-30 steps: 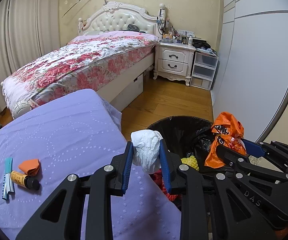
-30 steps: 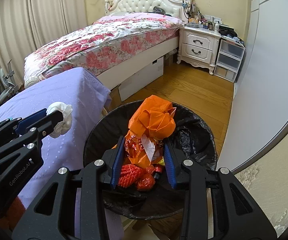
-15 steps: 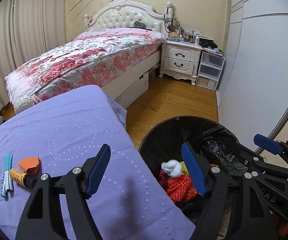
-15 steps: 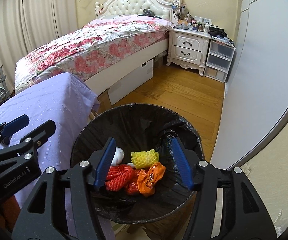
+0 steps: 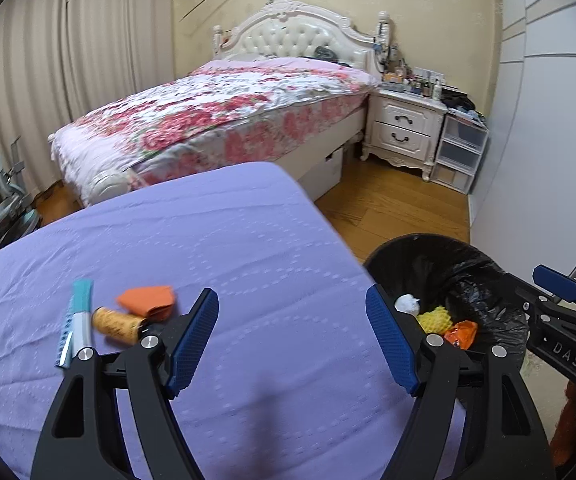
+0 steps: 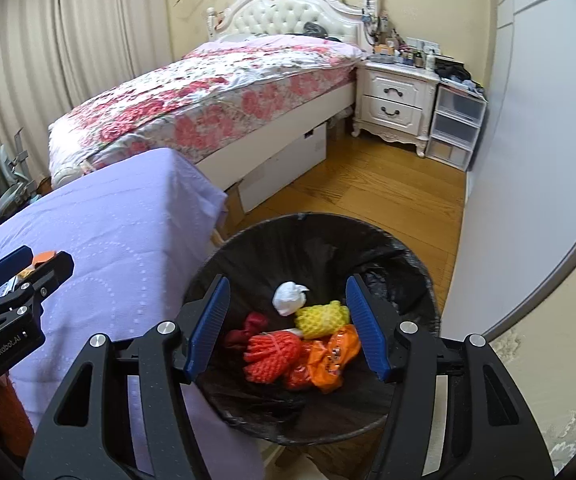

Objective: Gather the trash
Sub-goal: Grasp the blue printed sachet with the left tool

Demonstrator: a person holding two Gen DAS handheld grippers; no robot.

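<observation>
Purple cloth [image 5: 248,248] bears the leftover trash: a comb [image 5: 73,322], small bottle [image 5: 118,322] and orange scrap [image 5: 148,300], just left of the left gripper [image 5: 292,340], its jaws just spread, nothing between. Further right, the right gripper [image 6: 288,328], likewise just opened and bare, hangs over the bin [image 6: 248,248], suiting a drop.

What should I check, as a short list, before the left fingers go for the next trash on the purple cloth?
1. Left gripper empty, its fingers just opened: ok.
2. Right gripper empty, opened over the bin: ok.
3. White tissue and orange bag lying inside the bin: ok.
4. Purple cloth cleared of trash: not ok; orange scrap, yellow bottle and teal tool remain.
5. Bottle apart from the scrap for a single grasp: cannot tell; they appear to touch.
6. Left gripper aimed at those items: not ok; they lie left of its fingers.
</observation>
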